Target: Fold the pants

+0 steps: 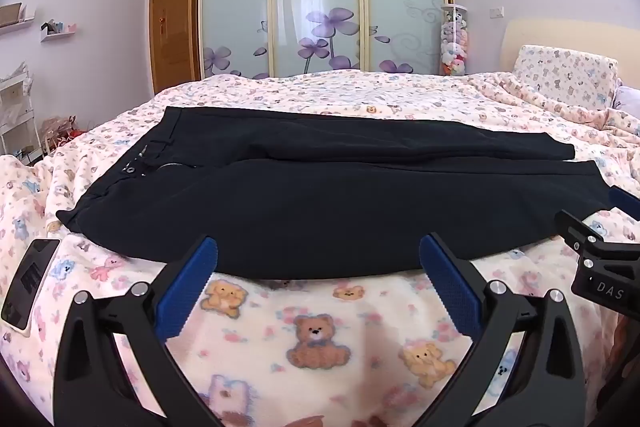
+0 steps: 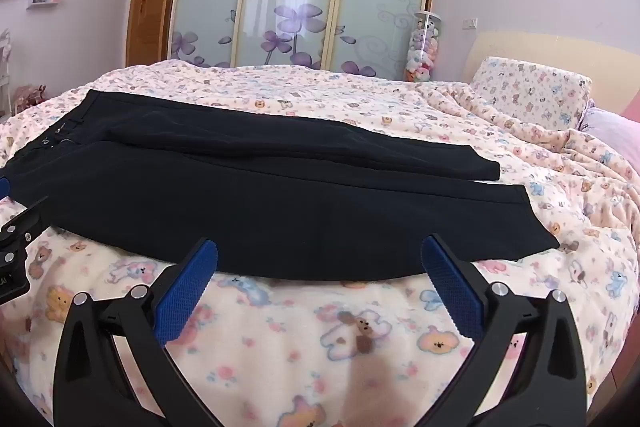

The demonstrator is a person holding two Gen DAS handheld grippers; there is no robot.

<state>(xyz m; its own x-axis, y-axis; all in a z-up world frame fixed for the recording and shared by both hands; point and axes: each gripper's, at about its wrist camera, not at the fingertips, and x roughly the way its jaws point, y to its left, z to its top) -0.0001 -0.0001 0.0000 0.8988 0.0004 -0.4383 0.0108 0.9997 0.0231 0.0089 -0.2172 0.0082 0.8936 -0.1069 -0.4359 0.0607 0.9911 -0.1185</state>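
Beyond both open tongs, pants

Dark pants flat on bear-print blanket

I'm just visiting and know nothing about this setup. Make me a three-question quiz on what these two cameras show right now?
1. True or false: the left gripper is clamped on the pants.
2. Which end of the pants lies toward the left of both views? A) waistband B) leg hems C) cannot tell
3. Fill in: a dark ____ lies on the blanket at the left edge of the left wrist view.

Key
1. False. Both it and the right gripper are wide open, holding nothing, just short of the pants' near edge.
2. A. The button and zipper show there; the hems point right.
3. Phone.
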